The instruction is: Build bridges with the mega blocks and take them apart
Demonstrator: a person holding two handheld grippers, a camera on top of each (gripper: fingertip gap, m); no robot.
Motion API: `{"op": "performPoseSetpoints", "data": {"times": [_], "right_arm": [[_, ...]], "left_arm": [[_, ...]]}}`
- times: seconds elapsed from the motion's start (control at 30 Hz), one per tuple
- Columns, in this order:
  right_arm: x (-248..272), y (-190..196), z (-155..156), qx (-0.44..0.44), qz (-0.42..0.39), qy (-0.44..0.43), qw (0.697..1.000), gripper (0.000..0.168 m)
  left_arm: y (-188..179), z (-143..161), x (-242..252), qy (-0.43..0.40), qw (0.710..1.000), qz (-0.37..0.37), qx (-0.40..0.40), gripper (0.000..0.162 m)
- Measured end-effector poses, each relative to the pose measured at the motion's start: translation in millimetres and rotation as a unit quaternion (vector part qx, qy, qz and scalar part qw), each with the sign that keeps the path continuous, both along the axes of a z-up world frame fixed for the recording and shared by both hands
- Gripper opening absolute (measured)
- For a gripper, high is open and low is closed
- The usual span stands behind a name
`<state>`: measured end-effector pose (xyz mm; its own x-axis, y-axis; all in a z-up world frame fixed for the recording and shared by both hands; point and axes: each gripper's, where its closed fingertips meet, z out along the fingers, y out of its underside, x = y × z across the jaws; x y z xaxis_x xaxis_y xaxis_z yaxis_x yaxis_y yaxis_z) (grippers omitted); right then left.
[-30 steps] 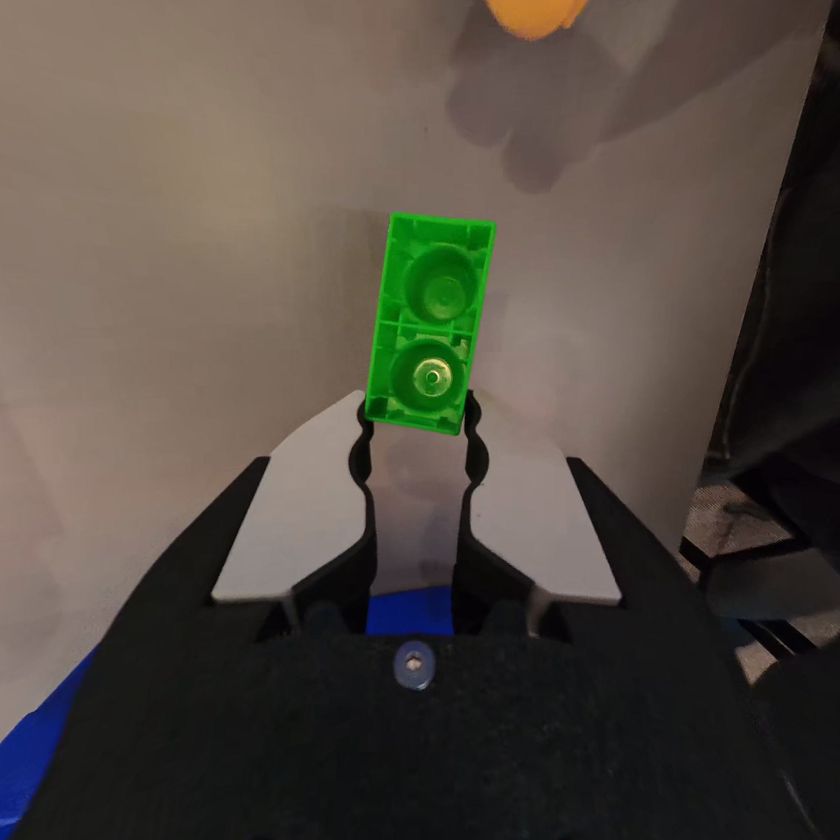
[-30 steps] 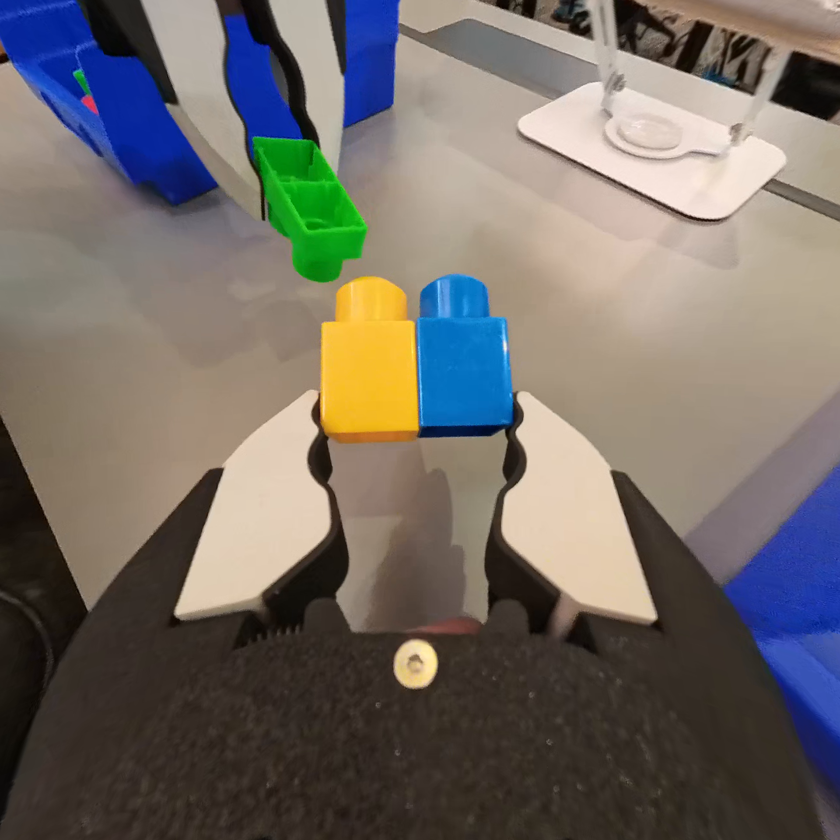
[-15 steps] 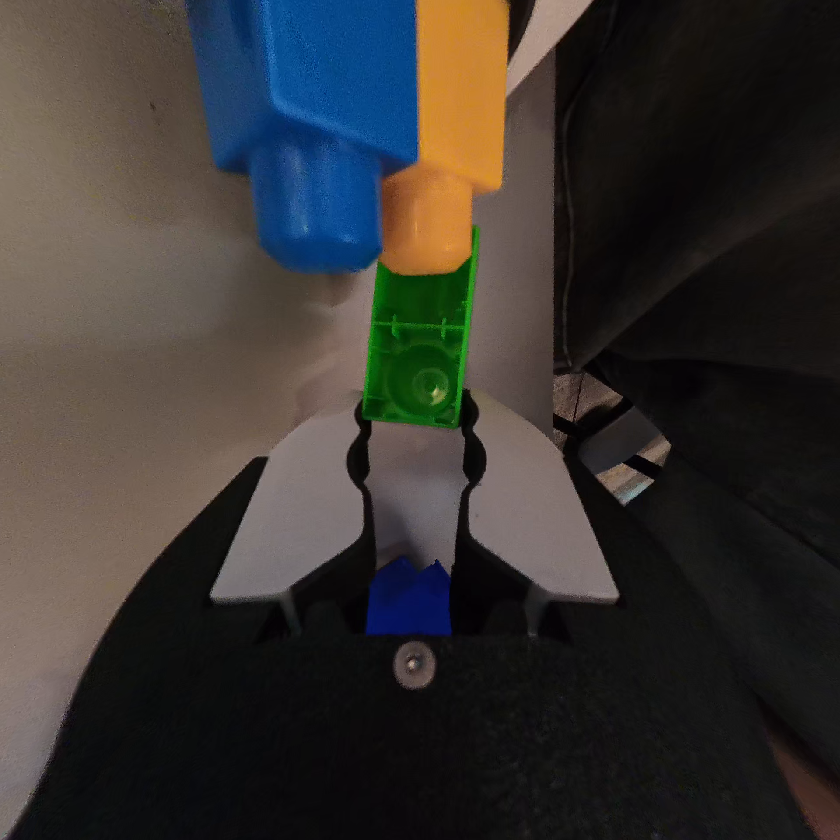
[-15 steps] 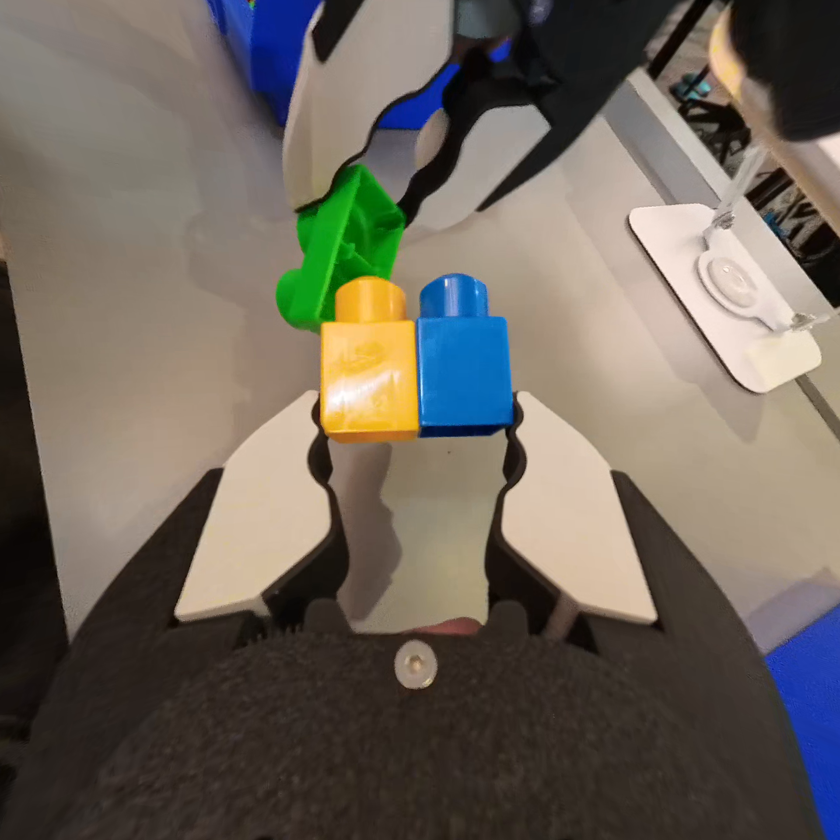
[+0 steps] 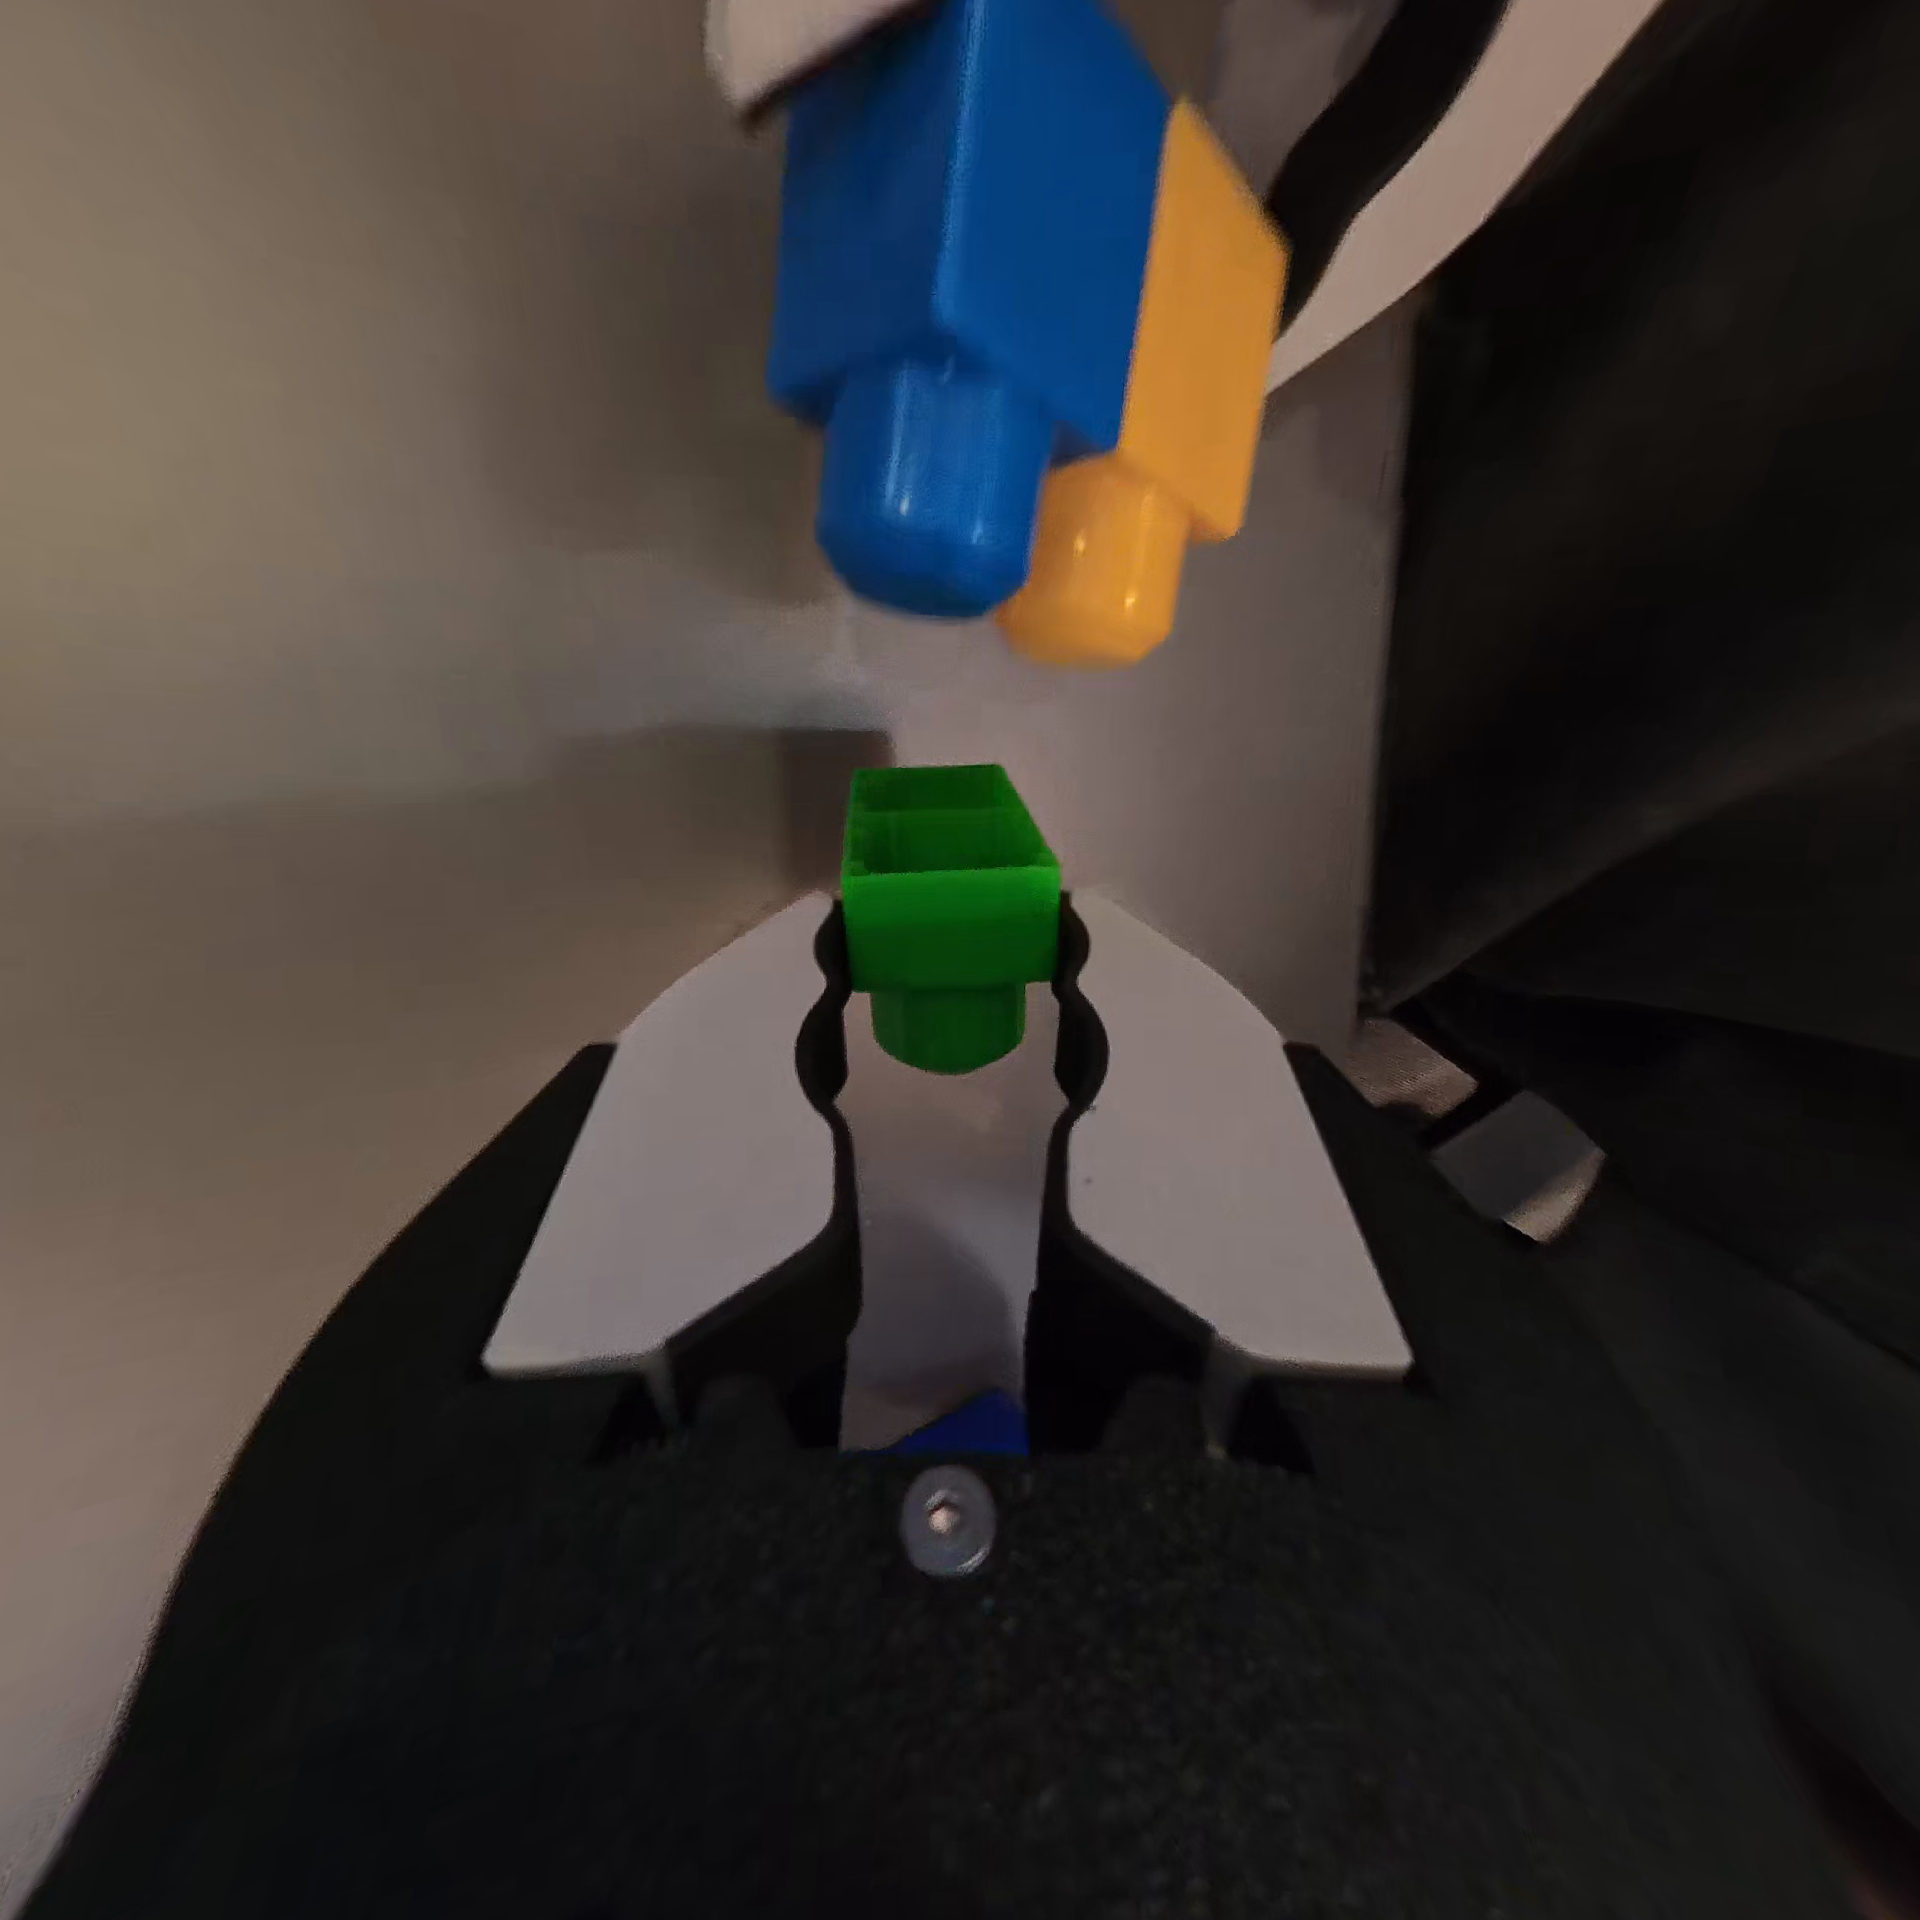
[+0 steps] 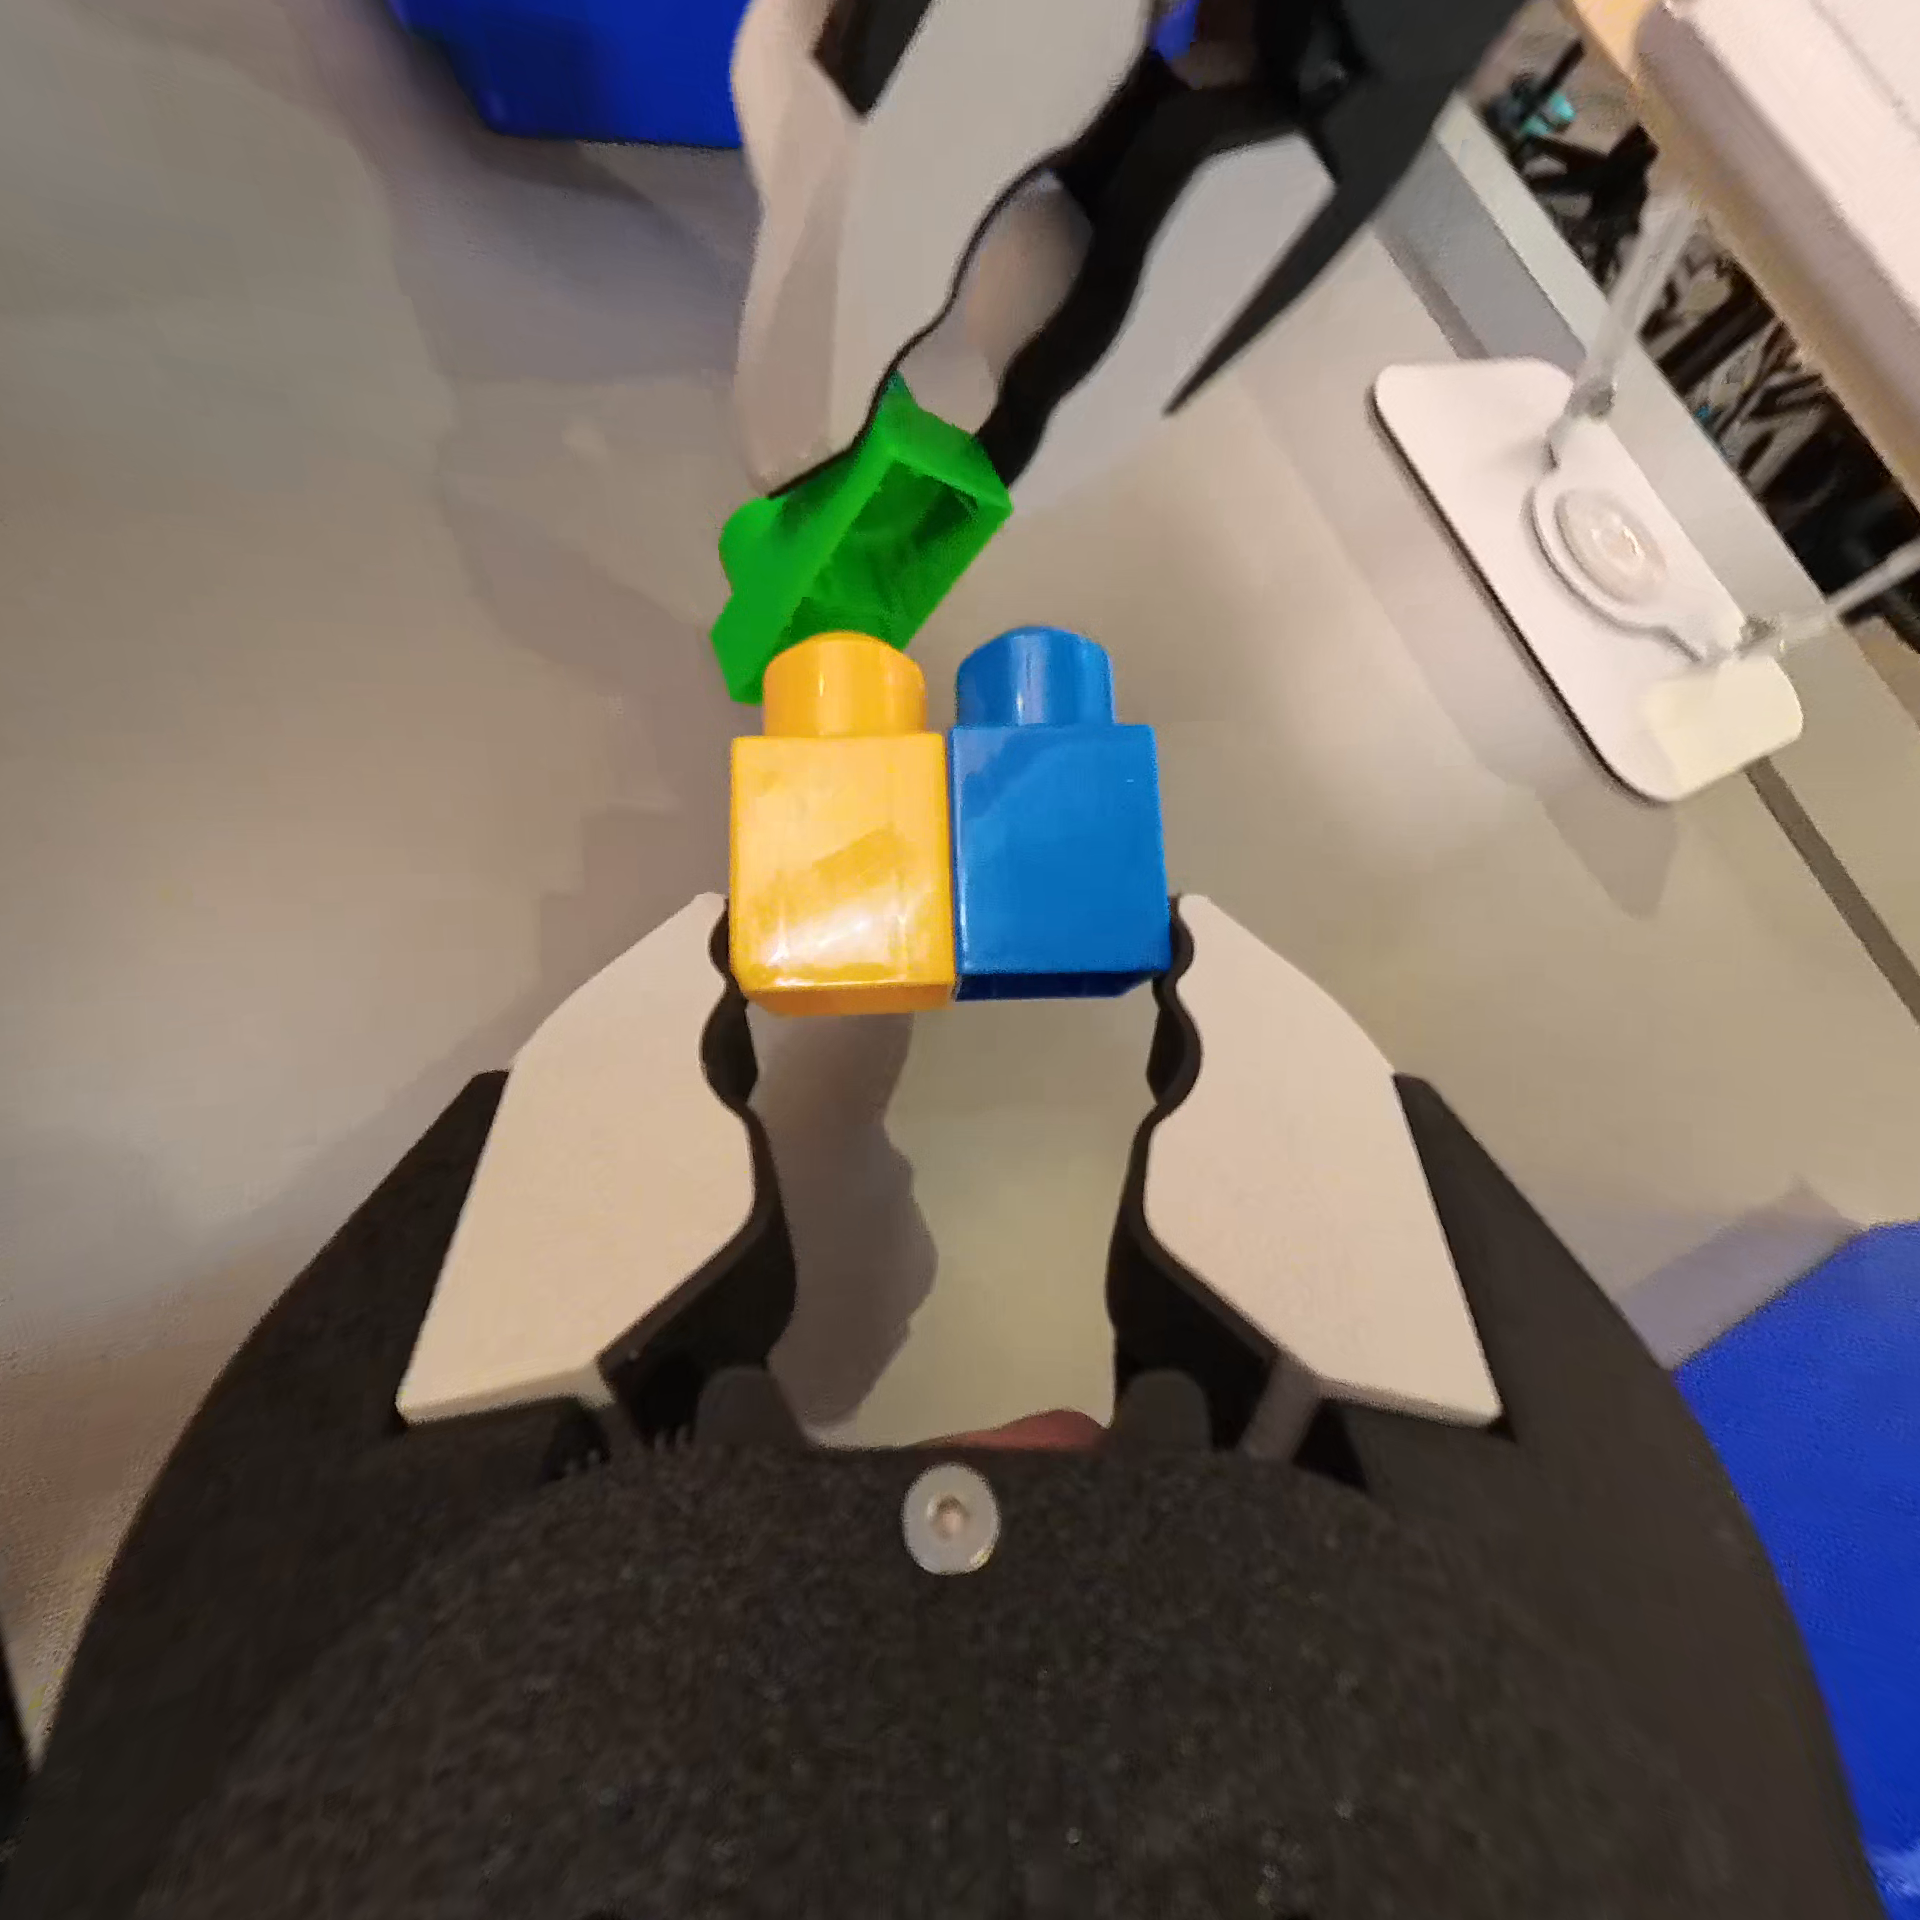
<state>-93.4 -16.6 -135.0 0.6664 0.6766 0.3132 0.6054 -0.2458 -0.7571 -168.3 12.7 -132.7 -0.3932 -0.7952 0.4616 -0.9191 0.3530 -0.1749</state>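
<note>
Above the grey table (image 6: 312, 727), the left gripper (image 5: 951, 935) pinches the green block (image 5: 948, 914) just clear of the yellow block (image 6: 840, 862) and blue block (image 6: 1055, 862) clamped side by side in the right gripper (image 6: 951, 935).

Blue bin (image 6: 613, 73) cropped, blurred
</note>
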Motion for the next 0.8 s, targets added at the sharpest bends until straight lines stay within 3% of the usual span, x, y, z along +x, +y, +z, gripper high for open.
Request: {"op": "performPoseSetpoints", "data": {"times": [0.2, 0.43, 0.53, 0.7, 0.8], "right_arm": [[21.7, 2.1, -8.3, -0.009, -0.051, 0.045, 0.998, 0.075], [17.4, 0.7, -19.2, -0.013, -0.052, 0.025, 0.998, 0.075], [21.4, -0.3, -19.7, -0.011, -0.057, 0.017, 0.998, 0.075], [30.6, -3.1, -12.6, -0.006, -0.065, 0.033, 0.997, 0.075], [36.1, -3.6, -9.6, -0.006, -0.067, 0.039, 0.997, 0.075]], "left_arm": [[22.4, -20.5, 8.7, -0.029, 0.991, 0.019, 0.129, 0.036], [18.0, -24.9, 16.1, -0.053, 0.984, 0.003, 0.168, 0.037], [16.4, -23.8, 17.1, -0.077, 0.98, 0.019, 0.181, 0.054], [15.2, -9.3, 18.1, -0.17, 0.956, 0.14, 0.195, 0.063], [20.9, 0.1, 17.2, -0.26, 0.905, 0.26, 0.213, 0.063]]}}
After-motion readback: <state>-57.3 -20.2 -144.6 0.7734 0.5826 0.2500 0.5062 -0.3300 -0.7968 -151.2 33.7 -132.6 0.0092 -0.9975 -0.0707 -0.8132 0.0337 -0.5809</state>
